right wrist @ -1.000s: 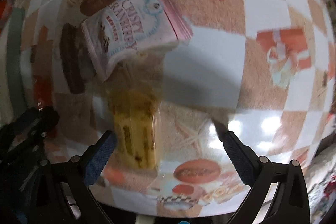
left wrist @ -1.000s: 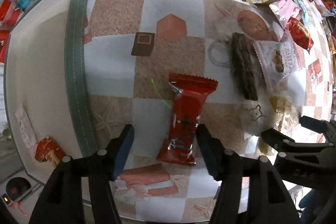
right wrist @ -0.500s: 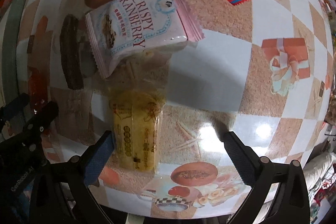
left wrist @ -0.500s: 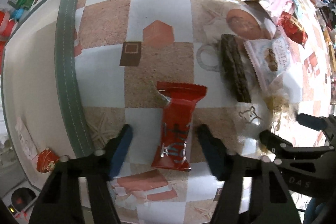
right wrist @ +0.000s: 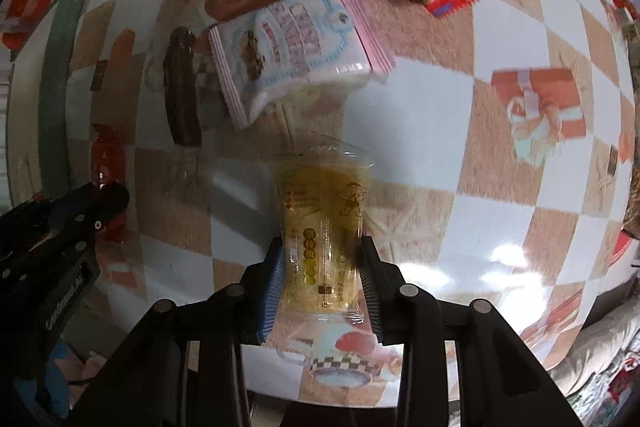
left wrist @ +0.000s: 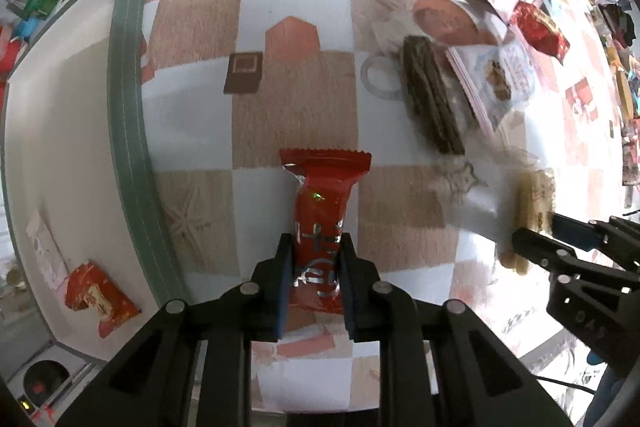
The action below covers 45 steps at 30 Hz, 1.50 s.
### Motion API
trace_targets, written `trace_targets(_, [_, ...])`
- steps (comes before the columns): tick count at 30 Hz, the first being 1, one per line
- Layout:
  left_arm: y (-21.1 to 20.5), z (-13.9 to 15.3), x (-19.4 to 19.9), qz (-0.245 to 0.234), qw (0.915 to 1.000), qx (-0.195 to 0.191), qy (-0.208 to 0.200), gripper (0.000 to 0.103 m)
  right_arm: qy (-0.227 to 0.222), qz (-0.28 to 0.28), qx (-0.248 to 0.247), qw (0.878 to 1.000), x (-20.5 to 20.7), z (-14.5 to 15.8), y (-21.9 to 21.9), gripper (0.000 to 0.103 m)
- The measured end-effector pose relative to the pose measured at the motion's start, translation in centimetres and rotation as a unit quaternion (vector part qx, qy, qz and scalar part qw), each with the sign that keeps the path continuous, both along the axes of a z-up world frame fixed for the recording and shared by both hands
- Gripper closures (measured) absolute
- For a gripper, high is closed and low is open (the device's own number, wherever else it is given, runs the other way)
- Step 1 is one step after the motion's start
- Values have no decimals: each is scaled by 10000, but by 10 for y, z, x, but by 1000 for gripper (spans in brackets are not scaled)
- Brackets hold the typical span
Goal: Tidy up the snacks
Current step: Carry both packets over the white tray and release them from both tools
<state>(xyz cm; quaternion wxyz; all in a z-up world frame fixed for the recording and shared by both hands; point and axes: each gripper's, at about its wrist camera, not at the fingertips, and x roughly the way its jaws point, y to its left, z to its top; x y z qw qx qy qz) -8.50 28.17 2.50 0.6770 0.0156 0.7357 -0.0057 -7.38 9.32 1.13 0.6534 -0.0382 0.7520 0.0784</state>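
We see the right gripper [right wrist: 322, 281] closing its jaws on the yellow snack pack [right wrist: 322, 227] above the checkered worktop [right wrist: 420, 123].

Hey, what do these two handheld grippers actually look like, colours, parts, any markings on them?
Both are matte black, angular frames with open cut-outs and round silver pivot pins. The left gripper has flat dark blue pads on its fingers. The right gripper carries lighter blue, ribbed pads. Seen from the other camera, each body bears faint raised lettering, too blurred to read. No sleeve is clearly visible.

bright, fisheye-warped edges; glare on tablecloth [right wrist: 516, 259]; motion blur at right.
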Motion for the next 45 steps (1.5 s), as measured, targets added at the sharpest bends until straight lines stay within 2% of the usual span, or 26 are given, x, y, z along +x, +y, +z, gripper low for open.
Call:
trace_targets(5, [-5, 5, -6, -83, 9998, -193, -51, 81, 89, -131, 87, 9998, -28, 0, -32, 65])
trace_targets(10, [-3, 31, -13, -230, 9988, -342, -279, 82, 104, -304, 252, 9992, -51, 8, -55, 66])
trace_targets(16, [12, 51, -17, -91, 9981, -394, -472, 82, -26, -242, 359, 9991, -26, 27, -43, 65])
trace_targets(20, [34, 54, -17, 122, 9981, -431, -412, 82, -159, -55, 425, 9990, -13, 44, -24, 65])
trace_targets(21, [29, 50, -17, 165, 9983, -423, -365, 77, -173, -18, 425, 9989, -11, 47, -21, 65])
trace_targets(24, [25, 32, -14, 145, 9988, -408, -226, 54, -203, 37, 396, 9990, -9, 49, -16, 65])
trace_targets(25, [22, 30, -13, 107, 9990, -388, -216, 51, -198, 45, 385, 9991, -8, 50, -14, 65])
trace_targets(30, [-2, -5, -11, -55, 9996, -290, 46, 50, -139, 13, 295, 9995, -9, 51, -21, 65])
trace_targets(32, [-7, -15, -10, -138, 9998, -105, 129, 50, -115, -43, 275, 9995, -10, 55, -31, 65])
trace_targets(33, [-12, -15, -10, -206, 9998, -15, 18, 50, -109, -61, 262, 9996, -10, 56, -34, 65])
trace_targets(35, [-18, -15, -9, -384, 9993, -3, -16, 65, -112, -91, 264, 9995, -12, 59, -40, 65])
trace_targets(36, [-20, -13, -8, -453, 9989, 36, -80, 82, -122, -100, 268, 9995, -12, 61, -42, 65])
trace_targets(40, [-22, -10, -5, -334, 9992, -155, -119, 82, -137, -78, 275, 9995, -13, 63, -50, 65])
trace_targets(45, [-11, 25, -8, -255, 9977, -399, -478, 82, -198, 22, 329, 9993, -6, 72, -32, 65])
